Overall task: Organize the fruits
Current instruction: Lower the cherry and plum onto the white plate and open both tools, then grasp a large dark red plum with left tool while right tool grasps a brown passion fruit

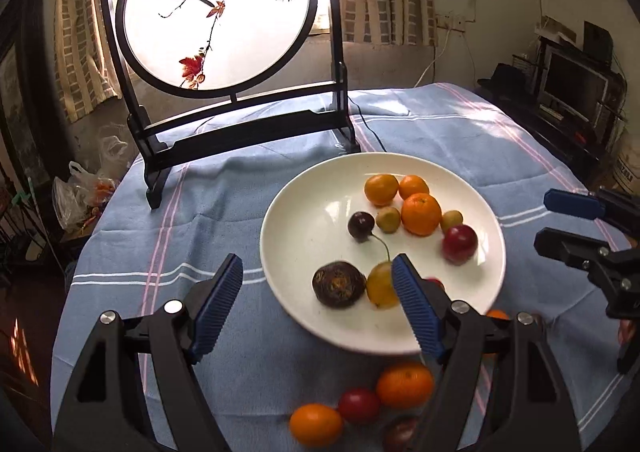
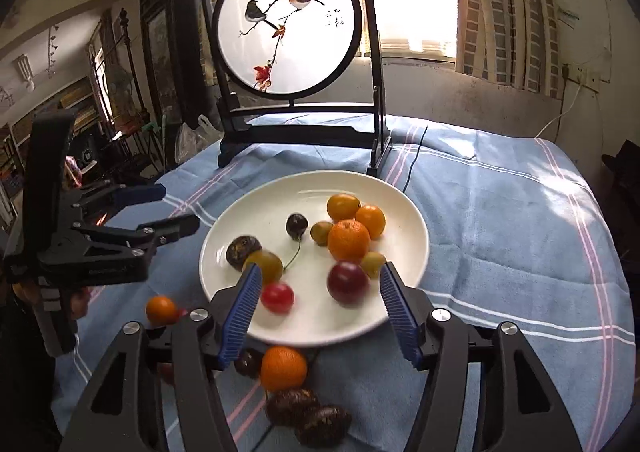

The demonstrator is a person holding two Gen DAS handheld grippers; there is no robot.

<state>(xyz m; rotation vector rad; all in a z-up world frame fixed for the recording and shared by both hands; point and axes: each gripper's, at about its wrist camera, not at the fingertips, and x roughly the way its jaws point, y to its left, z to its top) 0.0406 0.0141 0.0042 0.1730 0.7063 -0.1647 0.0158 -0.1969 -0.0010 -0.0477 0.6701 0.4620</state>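
Observation:
A white plate (image 1: pixel 304 212) (image 2: pixel 256 208) sits on the blue cloth and holds several fruits: oranges (image 1: pixel 421 213) (image 2: pixel 348 240), a dark cherry (image 1: pixel 361 226) (image 2: pixel 297 226), a red plum (image 1: pixel 460 244) (image 2: pixel 348 283), a dark brown fruit (image 1: pixel 339 284) (image 2: pixel 243 250), a yellow fruit (image 1: pixel 380 286) (image 2: pixel 266 265) and a small red fruit (image 2: pixel 277 297). Loose fruits lie in front of the plate: an orange (image 1: pixel 405 384) (image 2: pixel 283 368), a red fruit (image 1: pixel 359 405), a small orange (image 1: pixel 316 424) (image 2: pixel 161 309), dark brown ones (image 2: pixel 308 414). My left gripper (image 1: pixel 318 272) (image 2: pixel 176 208) is open and empty. My right gripper (image 2: pixel 320 272) (image 1: pixel 560 220) is open and empty.
A black-framed round screen painted with birds (image 1: pixel 218 12) (image 2: pixel 288 24) stands on the cloth behind the plate, a black cable (image 1: pixel 370 132) running beside it. The blue striped cloth (image 1: pixel 460 132) (image 2: pixel 500 212) covers the table. Plastic bags (image 1: pixel 76 196) lie off the left edge.

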